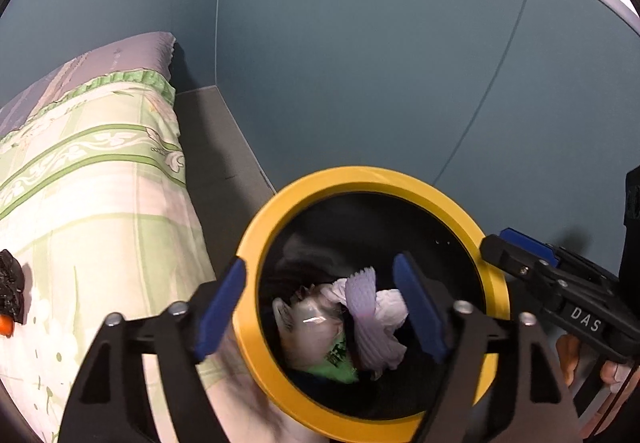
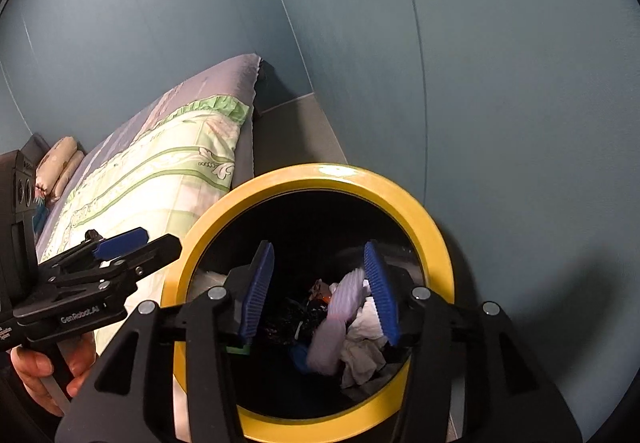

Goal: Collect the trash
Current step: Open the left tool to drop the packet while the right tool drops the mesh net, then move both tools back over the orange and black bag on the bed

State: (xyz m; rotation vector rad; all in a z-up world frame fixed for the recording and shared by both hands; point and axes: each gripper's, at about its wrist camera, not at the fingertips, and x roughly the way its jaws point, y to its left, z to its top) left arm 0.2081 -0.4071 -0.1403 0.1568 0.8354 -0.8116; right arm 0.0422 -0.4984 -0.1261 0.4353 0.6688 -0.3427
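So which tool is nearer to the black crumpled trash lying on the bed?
Left. The left tool hangs open over the yellow-rimmed bin, on the bed's side, with the black crumpled trash off to its left. The right tool, also open, is over the bin's far side.

Bin (image 1: 472, 221): on the floor, between the bed (image 1: 100, 183) on its left and the wall (image 1: 360, 63) behind and to its right.
Trash in bin: crumpled tissue (image 1: 386, 313) on top, a plastic bag (image 1: 304, 327) just to its left, other scraps beneath.
My left gripper (image 1: 326, 313): above the bin's left side, jaws spread wide.
My right gripper (image 2: 320, 291): above the bin's opening, to the right of my left one, jaws spread.
Bed top: a crumpled wrapper (image 1: 10, 285) lies on the cover, well left of the bin; pillows (image 2: 60, 163) at the far end.
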